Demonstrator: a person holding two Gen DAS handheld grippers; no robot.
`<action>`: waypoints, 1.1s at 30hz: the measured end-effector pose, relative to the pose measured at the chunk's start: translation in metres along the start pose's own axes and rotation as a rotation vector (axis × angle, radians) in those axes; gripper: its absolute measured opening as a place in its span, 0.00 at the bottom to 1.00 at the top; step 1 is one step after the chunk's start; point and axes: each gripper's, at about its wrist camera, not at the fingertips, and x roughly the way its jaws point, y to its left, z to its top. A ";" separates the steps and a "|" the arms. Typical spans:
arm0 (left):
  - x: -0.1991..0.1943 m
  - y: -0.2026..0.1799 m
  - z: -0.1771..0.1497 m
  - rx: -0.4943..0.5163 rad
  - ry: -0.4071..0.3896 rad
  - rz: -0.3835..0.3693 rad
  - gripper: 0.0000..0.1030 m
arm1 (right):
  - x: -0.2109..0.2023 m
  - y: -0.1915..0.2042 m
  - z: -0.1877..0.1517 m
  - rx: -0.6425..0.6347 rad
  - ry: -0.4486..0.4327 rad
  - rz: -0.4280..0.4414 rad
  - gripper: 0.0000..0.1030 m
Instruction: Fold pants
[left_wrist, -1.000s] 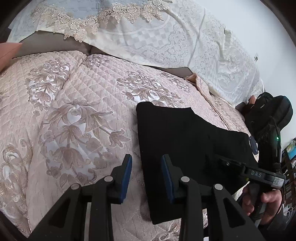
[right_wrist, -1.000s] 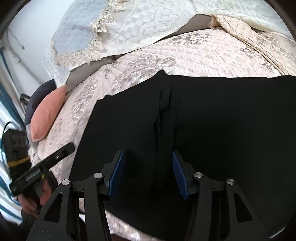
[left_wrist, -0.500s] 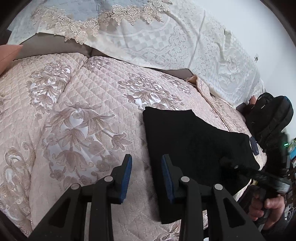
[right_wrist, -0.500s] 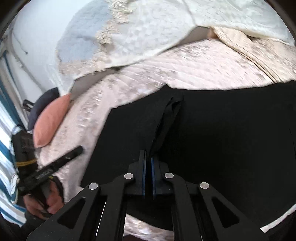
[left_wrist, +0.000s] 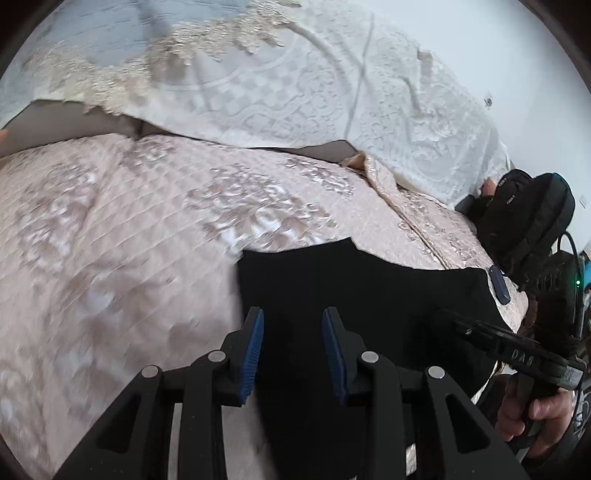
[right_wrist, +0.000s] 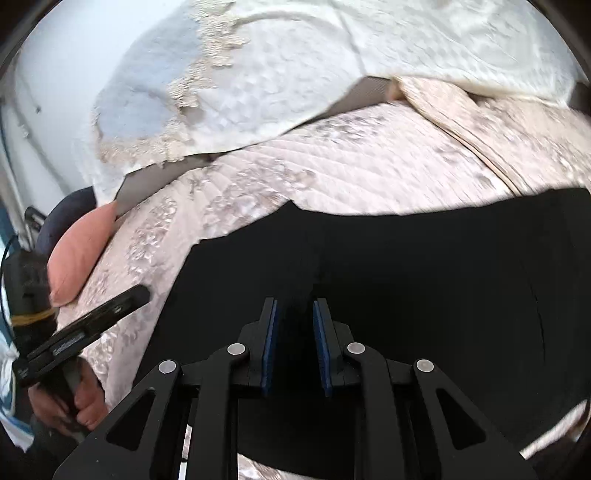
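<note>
The black pants (left_wrist: 351, 288) lie spread on a pink quilted bedspread (left_wrist: 110, 240). My left gripper (left_wrist: 293, 314) hovers open over the pants' left edge, and nothing sits between its blue pads. In the right wrist view the pants (right_wrist: 406, 277) fill the lower right. My right gripper (right_wrist: 295, 304) hangs above their near part and its jaws are opening. The pads stand a little apart with only dark cloth showing behind the gap. No raised fold shows there. A hand (left_wrist: 535, 410) holds the right gripper at the bed's right edge.
A white lace cover (left_wrist: 295, 92) drapes the head of the bed. A black bag (left_wrist: 528, 214) stands off the right side, with a small dark blue object (left_wrist: 500, 284) on the quilt near it. A pink pillow (right_wrist: 81, 251) lies at the left edge.
My left gripper has swung right, from the bare quilt to over the pants' left edge. My right gripper pinched shut on a fold, rose, and its pads have now parted.
</note>
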 end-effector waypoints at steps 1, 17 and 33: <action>0.008 0.000 0.004 0.000 0.010 -0.001 0.34 | 0.005 0.004 0.003 -0.019 0.006 0.001 0.19; 0.038 -0.004 0.007 0.026 0.083 0.006 0.34 | 0.028 -0.010 0.007 -0.007 0.058 -0.029 0.09; -0.022 -0.025 -0.051 0.073 0.062 0.030 0.34 | -0.011 0.032 -0.046 -0.223 0.068 -0.069 0.21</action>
